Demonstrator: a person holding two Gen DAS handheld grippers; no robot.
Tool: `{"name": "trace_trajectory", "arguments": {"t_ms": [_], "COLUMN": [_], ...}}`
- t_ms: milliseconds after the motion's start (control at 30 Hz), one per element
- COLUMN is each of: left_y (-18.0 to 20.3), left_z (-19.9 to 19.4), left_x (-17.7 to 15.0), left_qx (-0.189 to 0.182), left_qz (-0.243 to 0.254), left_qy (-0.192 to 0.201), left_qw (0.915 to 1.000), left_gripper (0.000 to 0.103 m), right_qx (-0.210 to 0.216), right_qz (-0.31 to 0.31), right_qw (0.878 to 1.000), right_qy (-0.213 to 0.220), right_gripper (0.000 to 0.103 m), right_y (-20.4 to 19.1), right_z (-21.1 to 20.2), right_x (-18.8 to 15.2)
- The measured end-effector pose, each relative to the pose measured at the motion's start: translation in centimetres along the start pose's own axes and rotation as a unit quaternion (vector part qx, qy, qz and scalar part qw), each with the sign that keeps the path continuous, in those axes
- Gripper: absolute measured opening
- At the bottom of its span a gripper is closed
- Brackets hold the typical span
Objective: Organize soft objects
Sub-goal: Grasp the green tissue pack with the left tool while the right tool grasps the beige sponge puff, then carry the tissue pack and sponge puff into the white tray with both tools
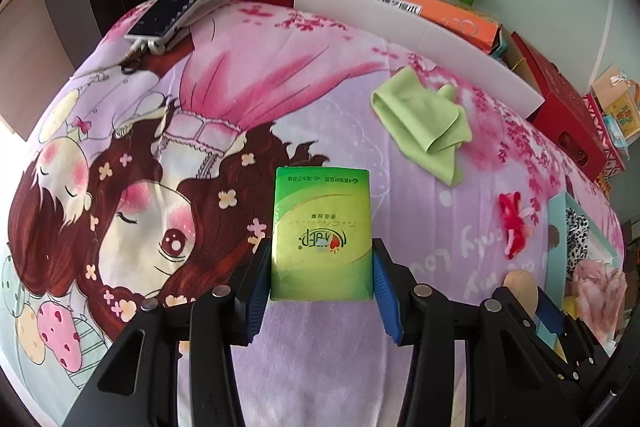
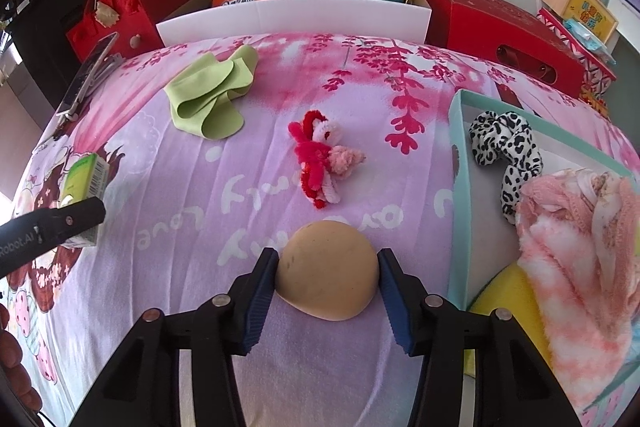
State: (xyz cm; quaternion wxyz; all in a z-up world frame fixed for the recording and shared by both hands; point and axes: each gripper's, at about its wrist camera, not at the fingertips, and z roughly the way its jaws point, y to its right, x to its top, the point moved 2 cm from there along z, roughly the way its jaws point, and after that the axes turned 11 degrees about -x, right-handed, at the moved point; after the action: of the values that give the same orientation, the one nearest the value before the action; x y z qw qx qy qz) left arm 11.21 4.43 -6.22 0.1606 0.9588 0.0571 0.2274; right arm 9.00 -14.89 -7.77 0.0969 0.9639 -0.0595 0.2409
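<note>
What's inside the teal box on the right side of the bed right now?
The teal box holds a black-and-white spotted scrunchie, a pink fluffy cloth and a yellow sponge. The cloth covers much of the box floor, so anything beneath it is hidden.

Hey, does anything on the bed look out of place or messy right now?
The green cloth lies crumpled on the blanket, and the red fuzzy toy lies loose mid-bed, both outside the teal box. Nothing looks spilled or damaged.
</note>
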Motion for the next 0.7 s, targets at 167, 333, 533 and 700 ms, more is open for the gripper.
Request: {"name": "trace_trajectory", "arguments": {"t_ms": [167,333,533,700], "left_y": [0.7,1.6,2.1,3.1], "left_z": [-1.4,-2.2,-2.7,-3.8], "left_x": [0.2,0.5,0.8,0.9], "left_qx": [-0.005,-0.009,-0.012,-0.016], "left_qz": [0.007,0.015,0.018,0.026], "left_qy": [0.017,0.029,0.036,0.049], "left_qw": [0.9998,0.9994,0.9991,0.9983], "left_gripper": [0.048,0.048,0.048,0.048], "right_qx": [-0.001,-0.003,-0.004,-0.005], "right_qz": [0.003,0.004,0.008,0.012], "right_qw": [1.000,1.000,0.999,0.998], "right_qy": [0.015,0.029,0.043,0.059], "right_gripper": [0.053,0.053,0.053,0.053], "right_y": [0.4,0.9,1.4,1.9], "right_z": [-1.2,-2.4,-3.6,-5.0], "right_x": [0.3,0.6,1.0,1.2]}}
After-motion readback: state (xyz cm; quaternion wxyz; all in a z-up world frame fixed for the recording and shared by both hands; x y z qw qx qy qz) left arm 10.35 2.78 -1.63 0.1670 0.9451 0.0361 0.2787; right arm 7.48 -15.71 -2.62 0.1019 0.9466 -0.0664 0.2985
